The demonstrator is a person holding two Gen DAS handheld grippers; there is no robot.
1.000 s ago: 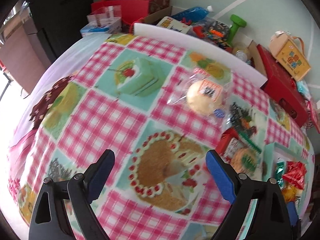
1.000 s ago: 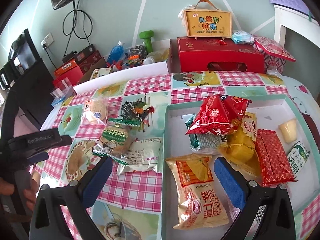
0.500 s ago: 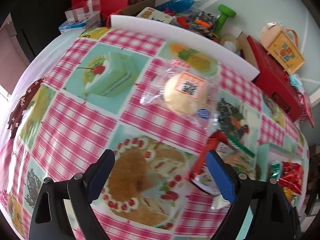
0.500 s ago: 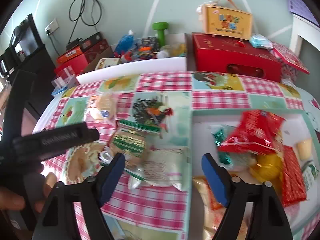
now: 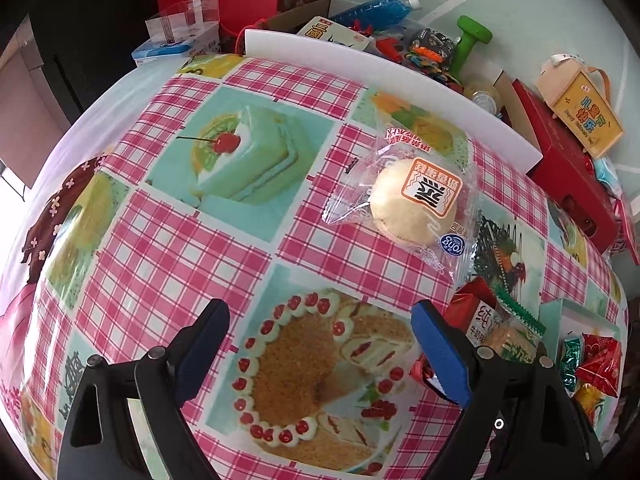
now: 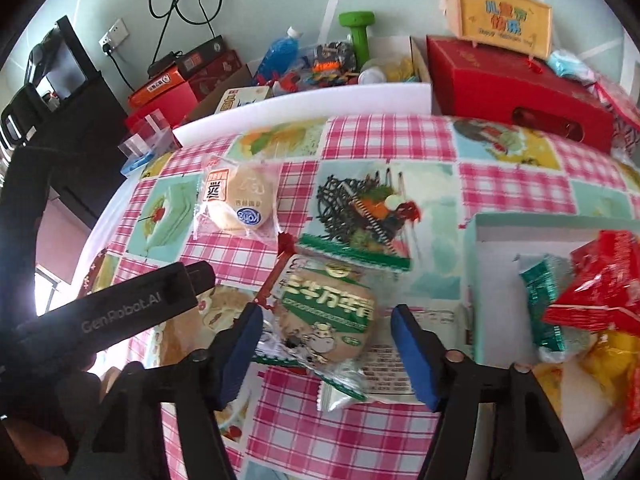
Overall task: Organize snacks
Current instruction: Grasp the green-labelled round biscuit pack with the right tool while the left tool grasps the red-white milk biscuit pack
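Observation:
A green-and-tan biscuit packet (image 6: 326,312) lies on the checked tablecloth, on top of a flat white packet (image 6: 400,360). My right gripper (image 6: 326,350) straddles the green packet with its jaws closing; a gap shows between the blue pads and the wrapper. A clear-wrapped round bun (image 5: 416,200) lies farther back on the cloth, also the bun (image 6: 236,200) in the right wrist view. My left gripper (image 5: 320,344) hangs open above the printed cake, short of the bun, with nothing between its fingers. The green packet (image 5: 508,332) sits just right of its right finger.
A pale green tray (image 6: 476,280) to the right holds several snacks, among them a red bag (image 6: 596,292). White foam board (image 6: 304,98), red boxes (image 6: 516,80), a green dumbbell (image 6: 358,30) and toys crowd the far edge. A hand (image 6: 36,444) holds the left tool at lower left.
My right gripper has swung left from over the tray to the green packet, and its jaws have narrowed. The left gripper has crept closer to the bun, still open.

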